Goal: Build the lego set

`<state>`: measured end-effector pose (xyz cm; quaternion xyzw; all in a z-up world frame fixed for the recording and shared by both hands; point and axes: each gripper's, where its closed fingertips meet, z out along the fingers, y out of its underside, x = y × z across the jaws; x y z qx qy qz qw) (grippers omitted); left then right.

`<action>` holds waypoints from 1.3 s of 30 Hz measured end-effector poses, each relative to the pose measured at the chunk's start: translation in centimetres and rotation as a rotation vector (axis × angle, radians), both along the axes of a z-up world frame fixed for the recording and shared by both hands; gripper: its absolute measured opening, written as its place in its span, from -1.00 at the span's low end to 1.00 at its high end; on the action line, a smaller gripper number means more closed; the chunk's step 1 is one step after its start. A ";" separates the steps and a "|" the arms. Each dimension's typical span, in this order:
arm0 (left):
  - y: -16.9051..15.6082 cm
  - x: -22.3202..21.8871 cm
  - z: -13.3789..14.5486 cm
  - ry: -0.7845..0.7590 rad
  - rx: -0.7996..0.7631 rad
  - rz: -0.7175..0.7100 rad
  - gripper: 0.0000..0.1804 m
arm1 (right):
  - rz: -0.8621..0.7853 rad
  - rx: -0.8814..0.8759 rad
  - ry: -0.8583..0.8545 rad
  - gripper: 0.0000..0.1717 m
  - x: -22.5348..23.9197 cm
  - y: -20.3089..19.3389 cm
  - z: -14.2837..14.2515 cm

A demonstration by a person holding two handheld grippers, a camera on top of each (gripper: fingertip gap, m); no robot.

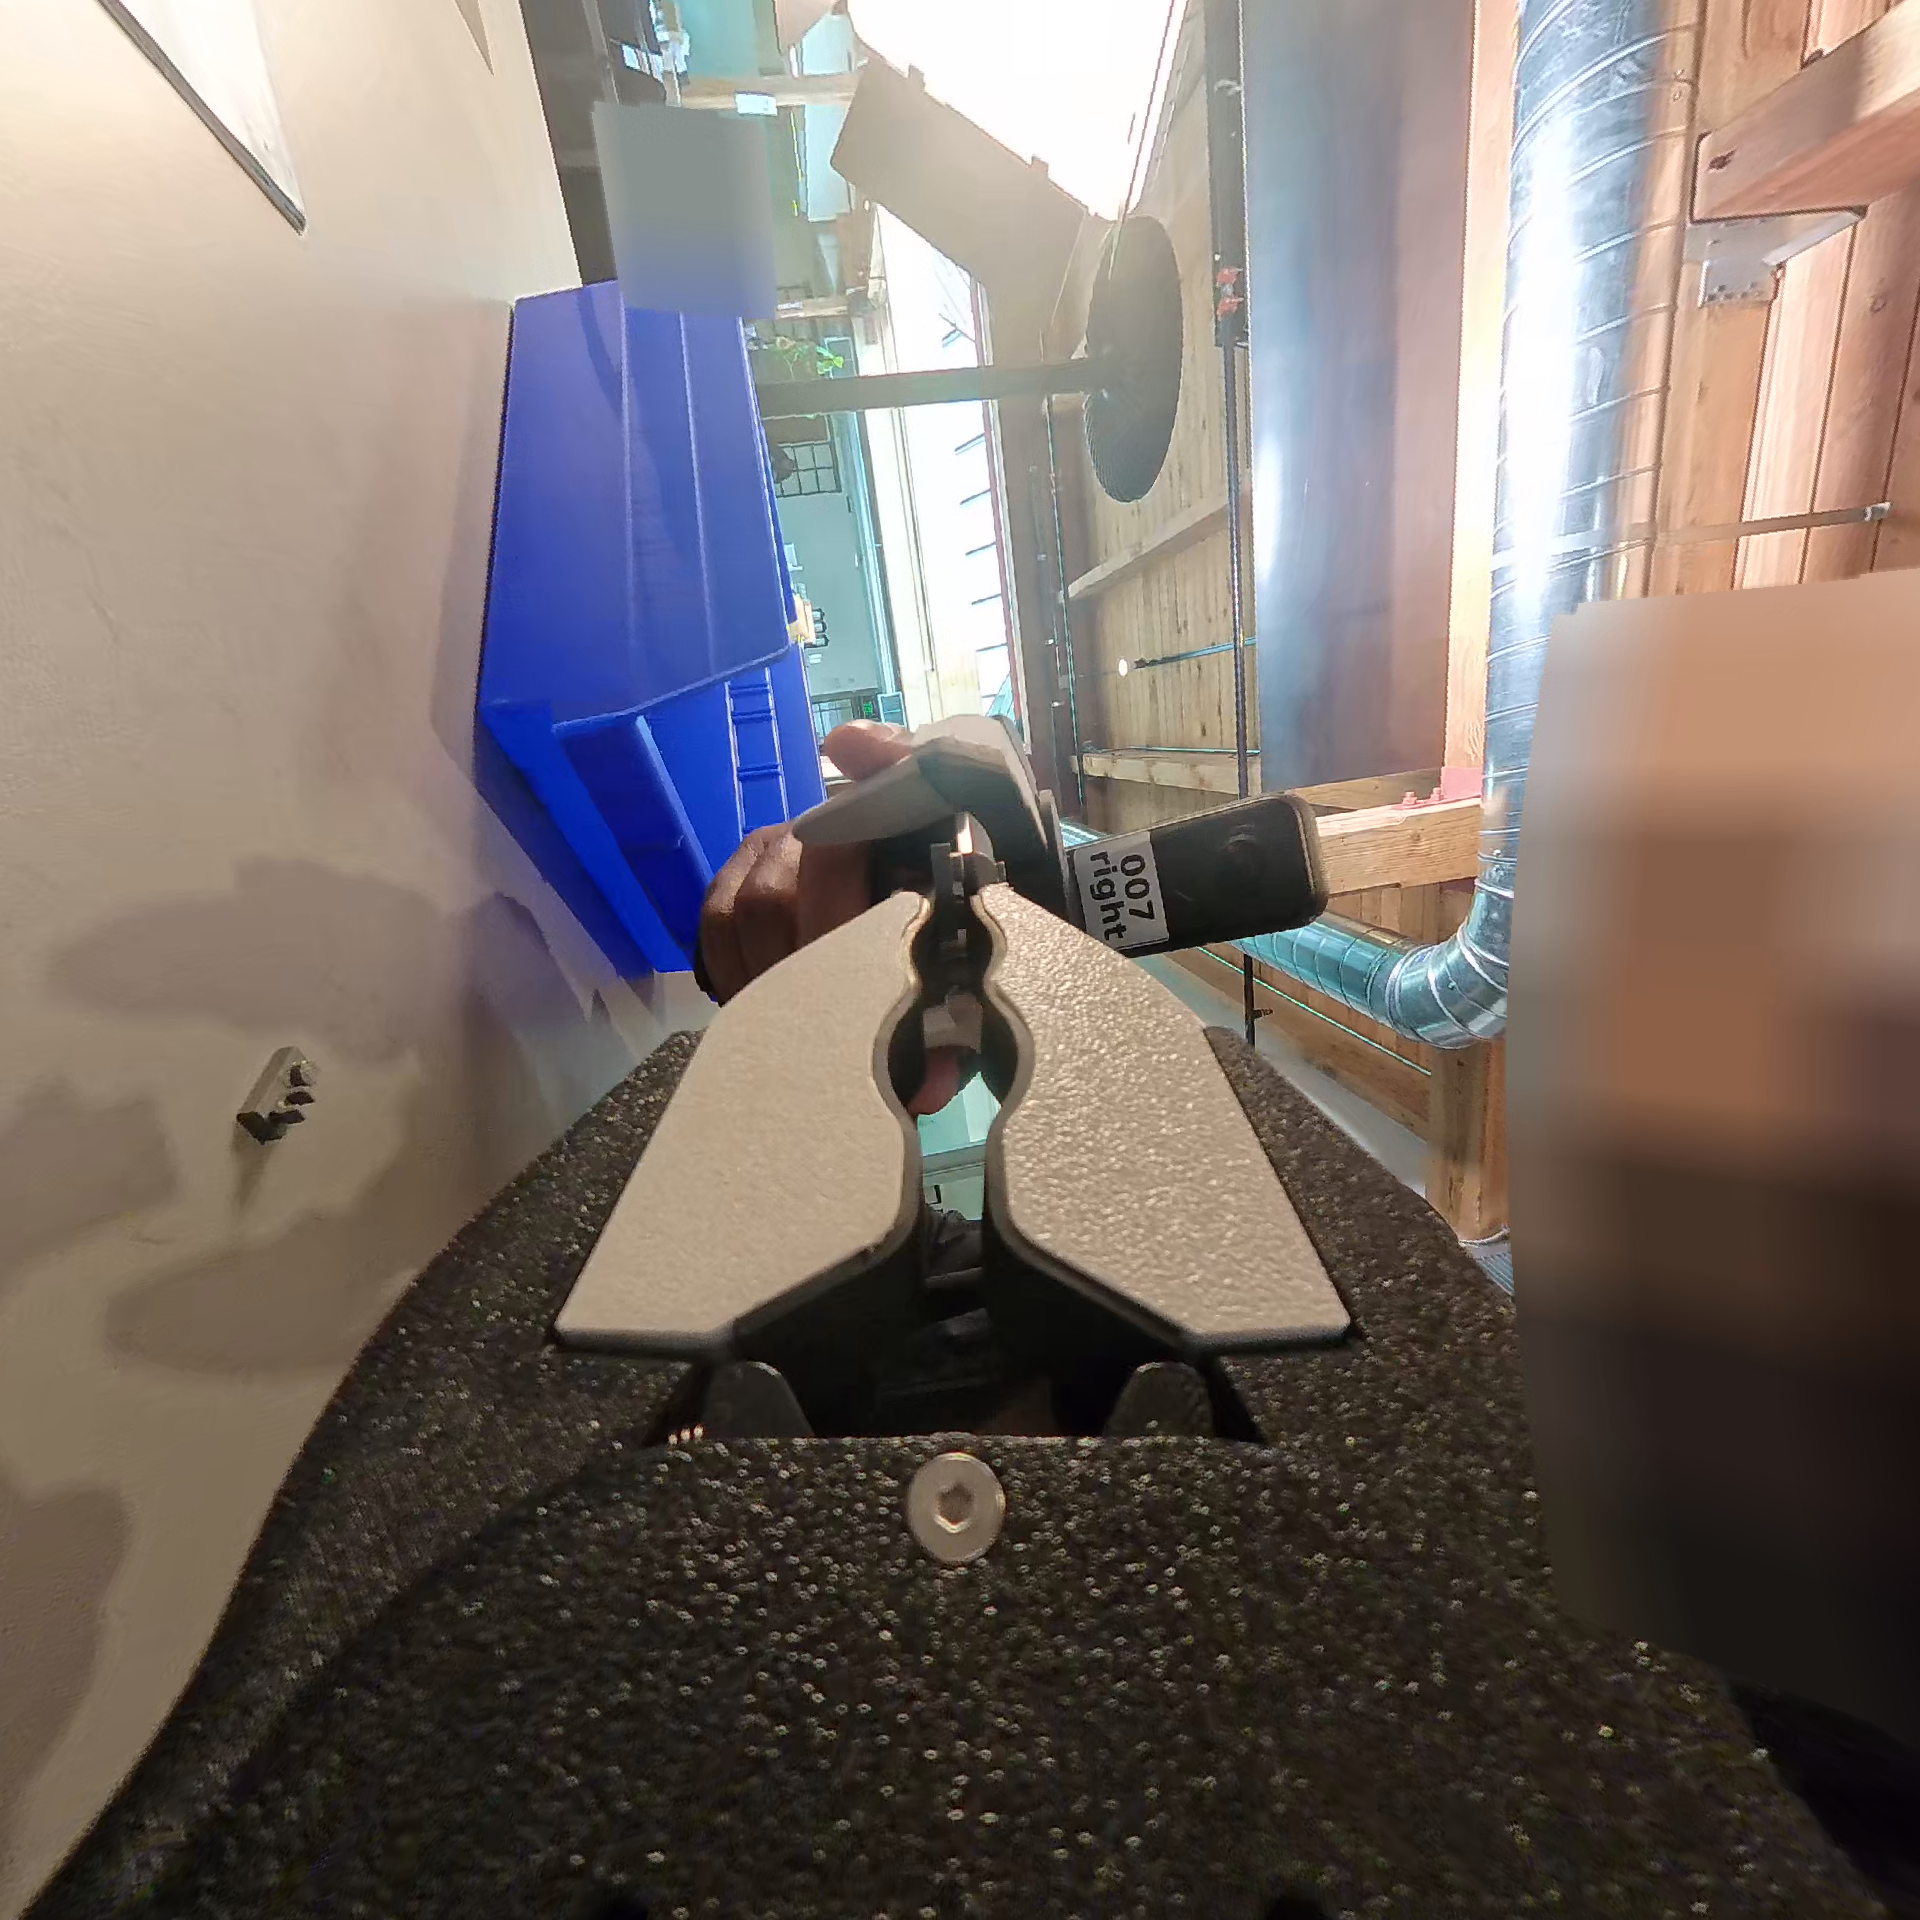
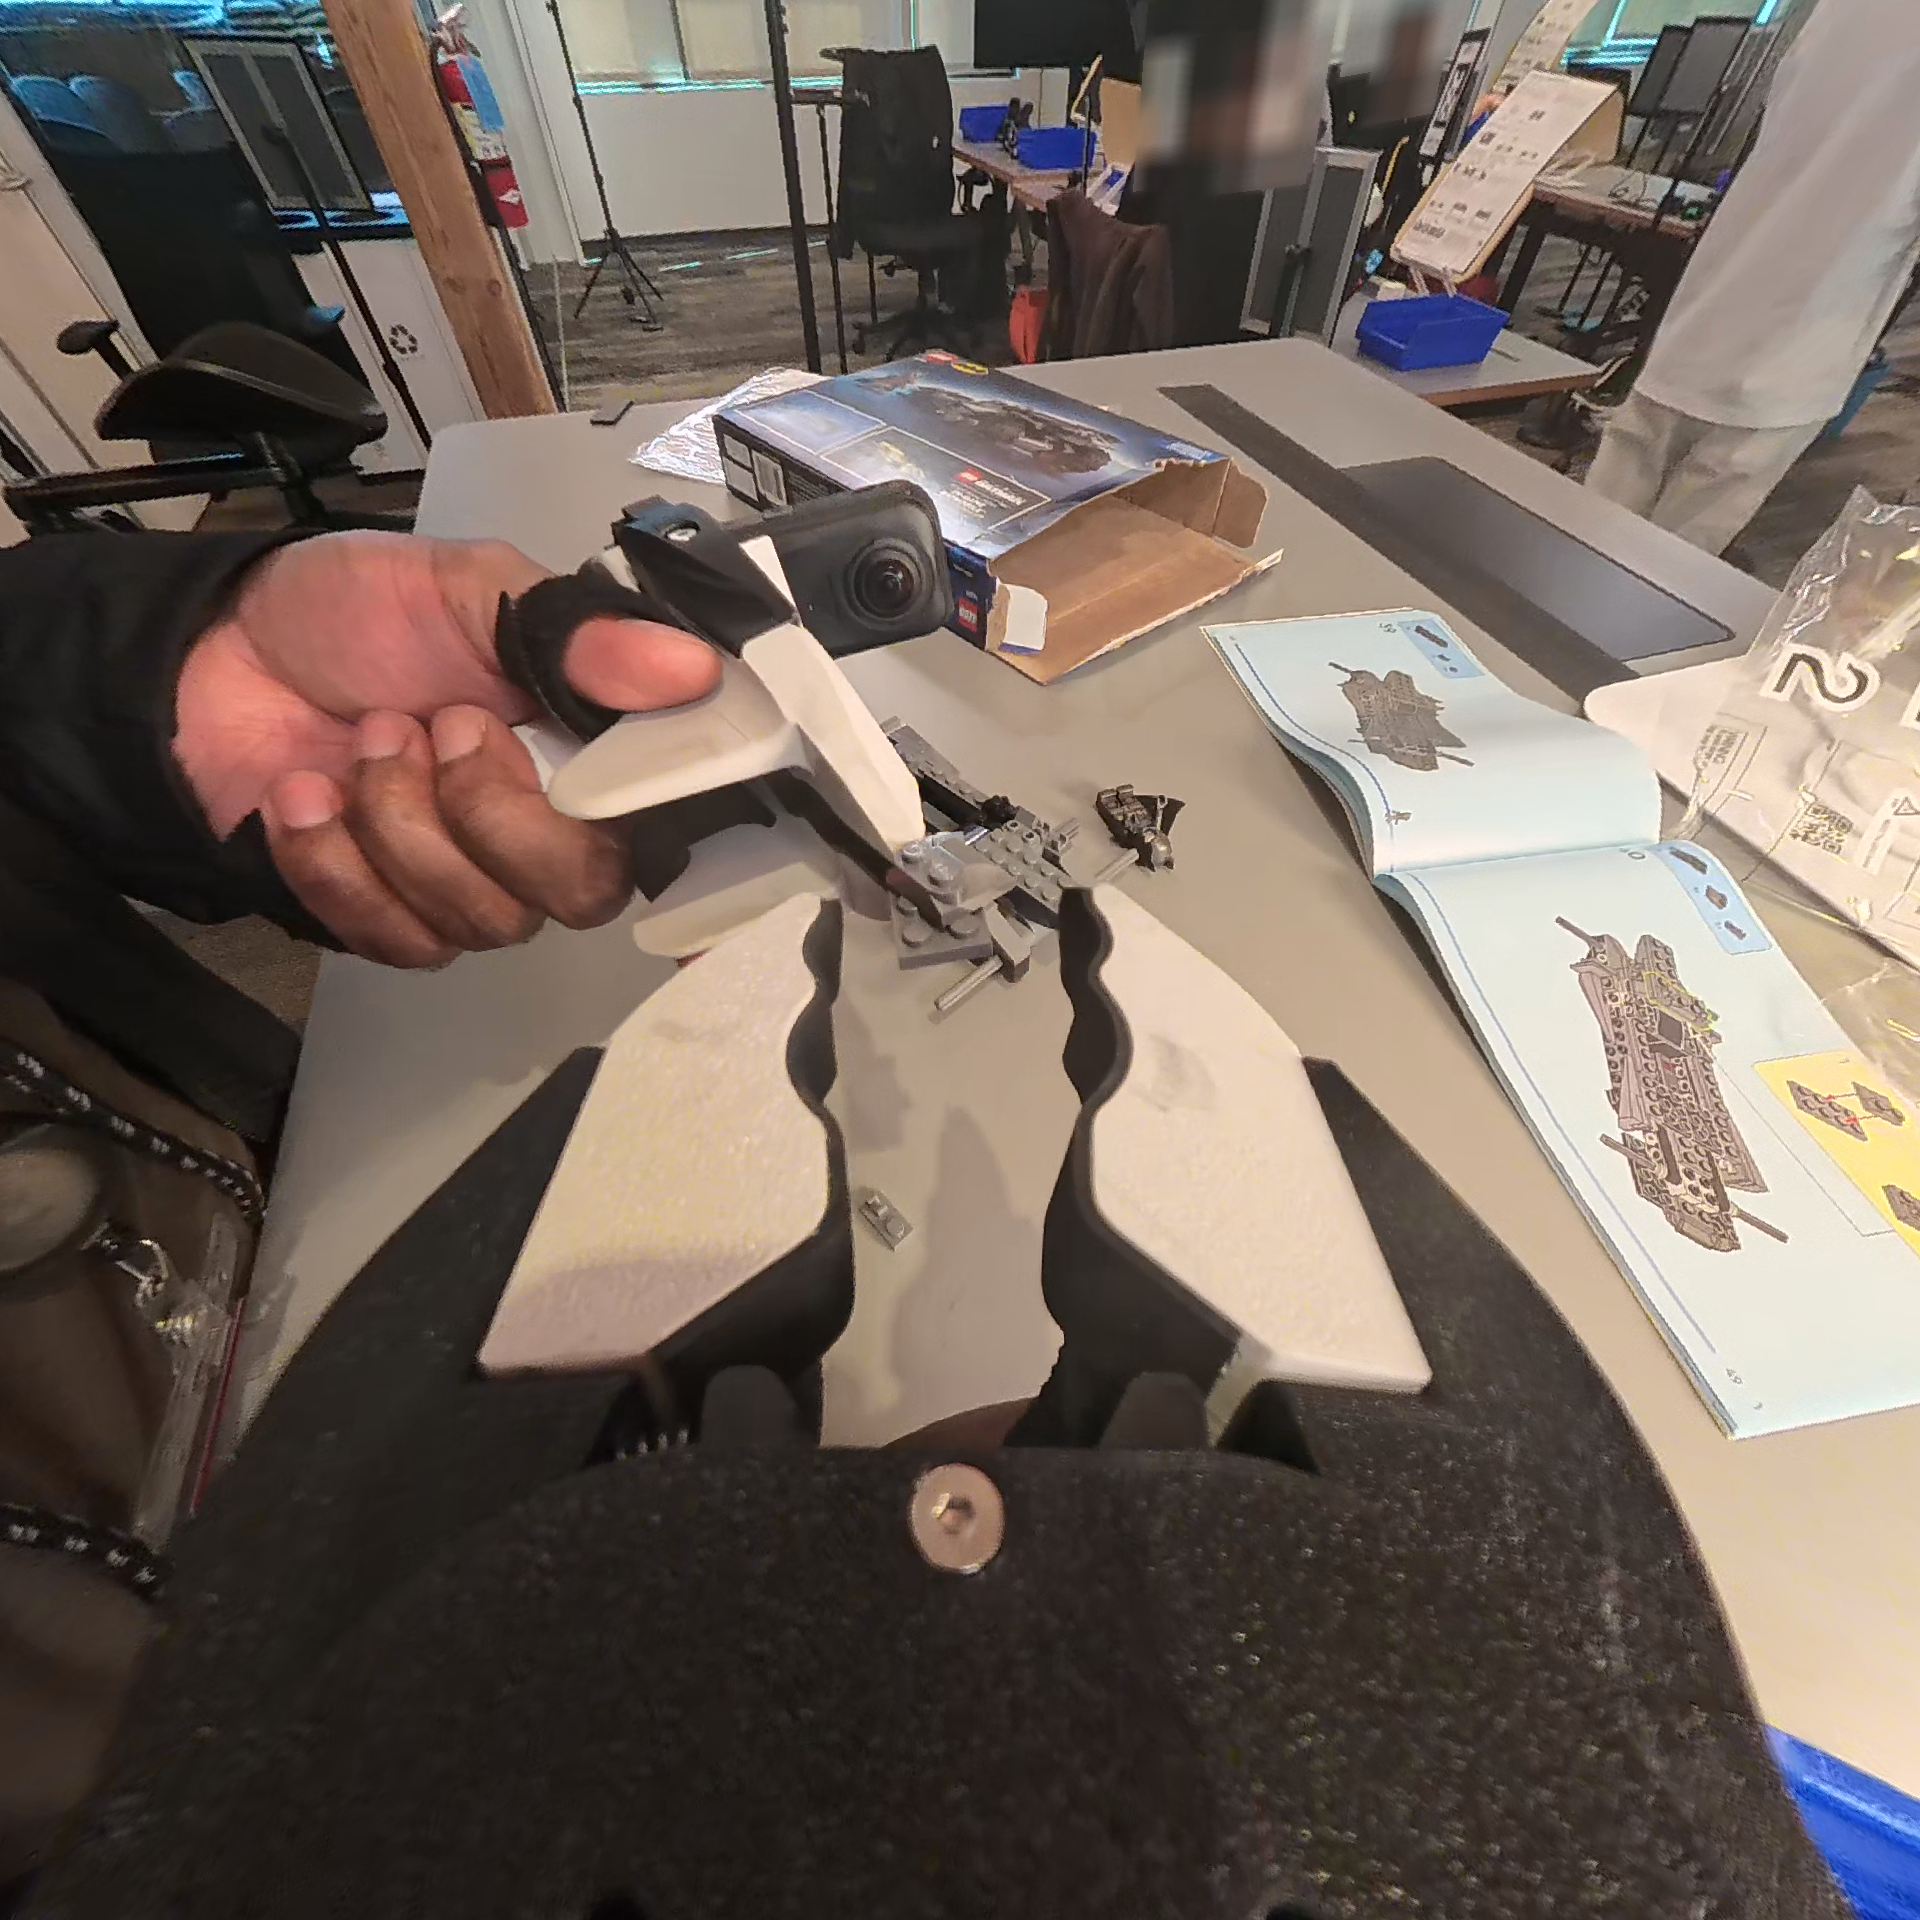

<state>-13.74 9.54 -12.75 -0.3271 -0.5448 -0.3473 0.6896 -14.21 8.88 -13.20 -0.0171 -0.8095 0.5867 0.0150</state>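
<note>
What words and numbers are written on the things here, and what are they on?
I won't read writing out; here is what carries it.
White sticker on the black camera: printed text.
Blue box: logos and small print.
Clear bag: large print.
Open booklet: tiny page marks, too small to read.
</note>
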 end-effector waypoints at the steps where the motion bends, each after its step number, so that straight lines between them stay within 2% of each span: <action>1: 0.1 0.0 0.0 0.000 0.000 -0.001 -0.95 | 0.006 -0.007 0.001 -0.53 0.0 0.0 0.1; 12: 0.4 0.4 0.1 0.004 -0.010 -0.017 -0.94 | 0.108 -0.047 -0.023 -0.63 1.1 0.0 0.8; 25: 0.8 0.6 -0.1 0.004 -0.026 -0.046 -0.94 | 0.127 -0.052 -0.091 -0.72 0.8 0.0 0.3; 39: 0.3 -0.1 0.2 0.026 0.010 0.027 -0.94 | -0.008 -0.042 -0.077 -0.75 0.1 -0.3 0.4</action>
